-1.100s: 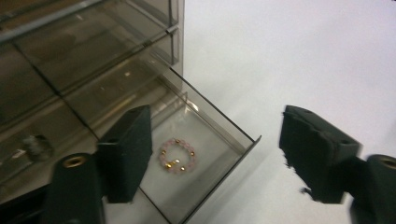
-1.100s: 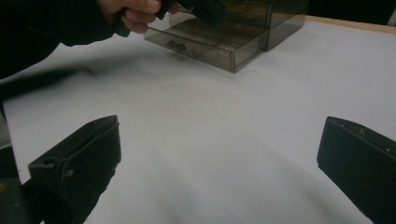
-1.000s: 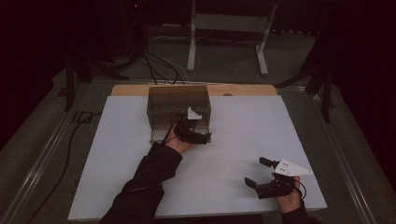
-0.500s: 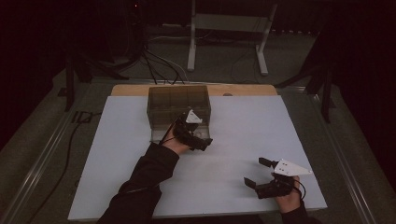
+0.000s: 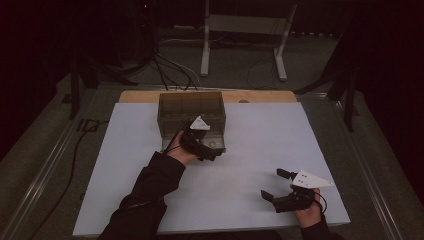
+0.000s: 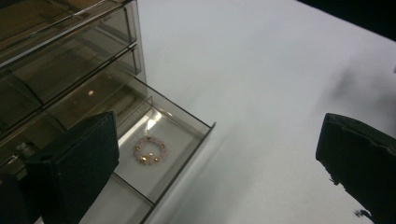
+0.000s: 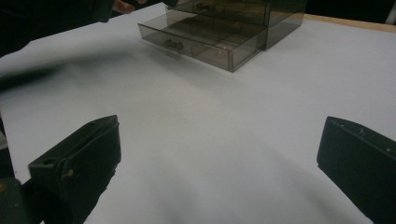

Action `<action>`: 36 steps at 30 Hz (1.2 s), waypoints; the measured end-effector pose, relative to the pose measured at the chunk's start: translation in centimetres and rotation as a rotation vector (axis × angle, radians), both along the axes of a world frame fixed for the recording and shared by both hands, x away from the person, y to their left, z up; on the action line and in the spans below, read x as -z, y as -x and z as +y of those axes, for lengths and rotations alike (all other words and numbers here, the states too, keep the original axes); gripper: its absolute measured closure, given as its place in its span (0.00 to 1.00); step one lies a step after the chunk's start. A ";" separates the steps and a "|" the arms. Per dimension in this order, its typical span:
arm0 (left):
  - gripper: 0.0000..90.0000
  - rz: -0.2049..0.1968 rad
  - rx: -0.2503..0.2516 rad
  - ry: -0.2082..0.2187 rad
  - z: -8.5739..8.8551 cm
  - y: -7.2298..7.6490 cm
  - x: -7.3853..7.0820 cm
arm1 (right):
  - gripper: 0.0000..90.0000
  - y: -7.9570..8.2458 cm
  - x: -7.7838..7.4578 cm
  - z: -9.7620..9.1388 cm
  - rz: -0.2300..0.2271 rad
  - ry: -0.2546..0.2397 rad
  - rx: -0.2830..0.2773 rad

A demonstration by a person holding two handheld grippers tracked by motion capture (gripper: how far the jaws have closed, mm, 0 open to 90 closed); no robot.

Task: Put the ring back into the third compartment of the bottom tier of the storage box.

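Dark room all around, with a matte white board (image 5: 260,150) laid over a wooden table and cables plus a metal stand's legs (image 5: 242,42) on the floor at the far side. From the high view, a smoky see-through plastic drawer box (image 5: 191,116) sits at the far middle of the board. The left gripper (image 5: 207,152) is right at its near front, by the pulled-out bottom drawer; its claw looks spread. The right gripper (image 5: 276,186) rests at the near right, well apart from the box, claw spread wide.

Left gripper view: both black blocky jaws stand far apart, and between them the open drawer (image 6: 161,154) holds a small pink bead bracelet (image 6: 150,150) with gold bits, lying flat.

Right gripper view: jaws wide apart over bare board, the box (image 7: 224,28) off in the distance with its bottom drawer slid out.
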State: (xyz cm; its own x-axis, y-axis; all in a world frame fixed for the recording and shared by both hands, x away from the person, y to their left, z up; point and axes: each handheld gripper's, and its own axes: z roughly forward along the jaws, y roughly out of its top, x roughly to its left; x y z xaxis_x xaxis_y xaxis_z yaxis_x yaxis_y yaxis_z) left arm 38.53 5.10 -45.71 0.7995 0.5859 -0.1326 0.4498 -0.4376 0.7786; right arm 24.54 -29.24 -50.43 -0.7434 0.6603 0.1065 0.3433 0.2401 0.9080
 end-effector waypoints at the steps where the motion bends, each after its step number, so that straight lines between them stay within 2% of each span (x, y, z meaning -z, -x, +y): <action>1: 0.01 -0.006 0.004 0.005 0.3 0.2 -0.2 | 0.00 0.0 0.0 0.0 0.000 0.000 -0.001; 8: 0.01 -0.018 0.013 -0.009 1.6 1.0 -1.0 | 0.00 0.0 0.0 0.0 0.003 0.001 0.000; 11: 0.01 -0.019 0.012 0.003 2.1 1.1 -1.2 | 0.00 0.0 0.0 0.0 0.003 0.000 0.000; 16: 0.01 -0.045 0.019 -0.002 3.1 1.9 -1.3 | 0.00 0.0 -0.1 0.0 0.000 -0.004 0.003; 21: 0.01 -0.044 0.016 -0.008 3.7 2.5 -1.1 | 0.00 0.0 0.0 0.1 0.005 -0.001 0.004; 23: 0.01 -0.053 0.008 -0.023 4.0 2.9 -1.0 | 0.00 0.0 0.0 0.0 0.005 -0.004 0.005; 24: 0.01 -0.080 0.003 -0.049 4.2 3.4 -1.0 | 0.00 0.0 0.0 0.0 0.005 -0.003 0.005; 30: 0.01 -0.079 -0.002 -0.052 5.0 4.4 -0.7 | 0.00 0.1 0.0 0.0 0.005 -0.003 0.006; 36: 0.01 -0.100 -0.023 -0.039 6.4 5.8 -0.7 | 0.00 0.1 0.0 0.0 0.009 0.000 0.006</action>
